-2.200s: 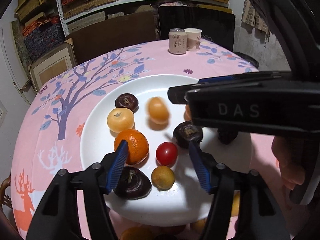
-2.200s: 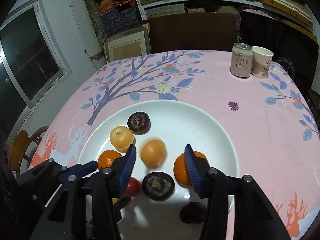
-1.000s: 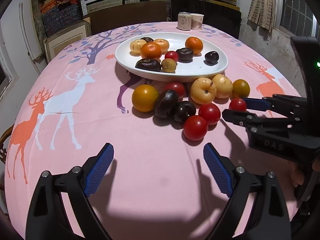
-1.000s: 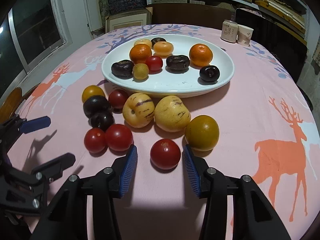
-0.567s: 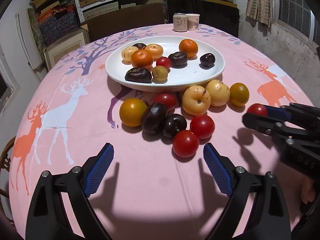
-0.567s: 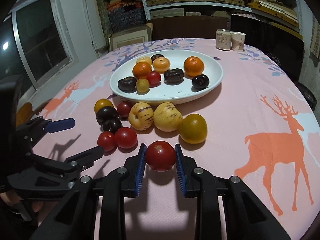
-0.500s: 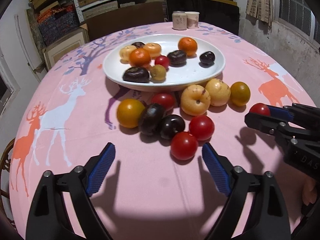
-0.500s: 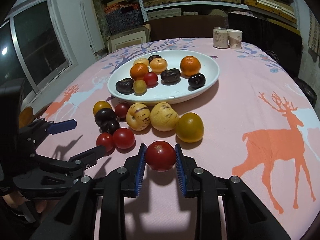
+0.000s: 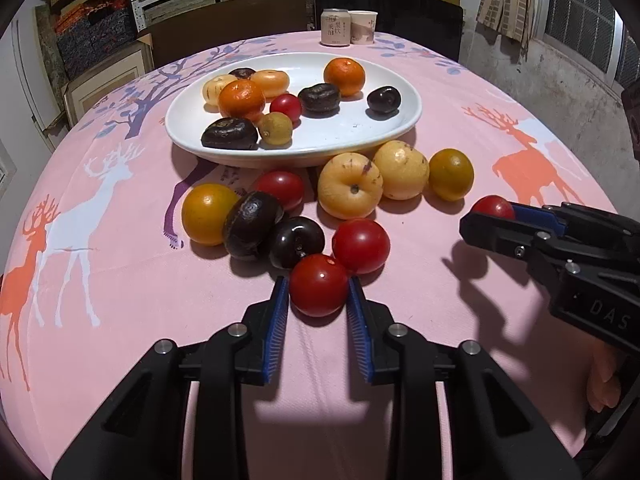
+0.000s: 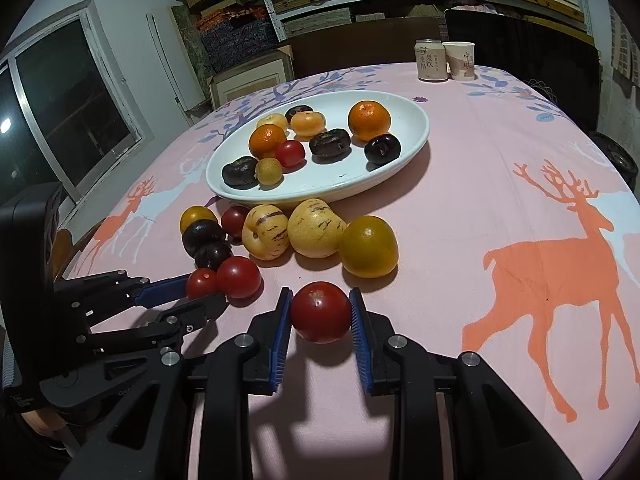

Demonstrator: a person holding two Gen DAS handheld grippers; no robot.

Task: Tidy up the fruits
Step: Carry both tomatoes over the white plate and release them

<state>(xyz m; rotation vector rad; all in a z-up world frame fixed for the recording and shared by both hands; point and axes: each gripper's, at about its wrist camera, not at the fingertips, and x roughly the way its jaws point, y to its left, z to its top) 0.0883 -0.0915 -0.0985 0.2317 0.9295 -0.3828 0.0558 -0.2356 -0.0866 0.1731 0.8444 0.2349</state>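
Right now we are gripping two fruits at once: our left gripper [image 9: 318, 312] is clenched on a red tomato [image 9: 319, 285] at the near edge of the loose pile, and our right gripper [image 10: 320, 330] is clamped on a second red tomato [image 10: 321, 312], nearer to us than the white plate [image 10: 404, 158] and apart from the rest of the pile. Both tomatoes are sitting squarely between the blue pads [image 9: 279, 332], and a shadow under each suggests they are barely clear of the pink tablecloth [image 10: 500, 208], though we cannot tell for certain.

Just short of the plate, the remaining loose fruit is lying in a cluster: another red tomato [image 9: 361, 245], dark plums, two pale striped melons [image 10: 292, 232] and yellow-orange fruits. On the plate itself, oranges, dark fruits and a small tomato are already resting.

We are judging this as the pick-up step, with the carry to come. Next we are needing to lift both tomatoes over the cluster, clear the plate's near rim, and find bare spots, keeping a gentle squeeze on the soft skins.
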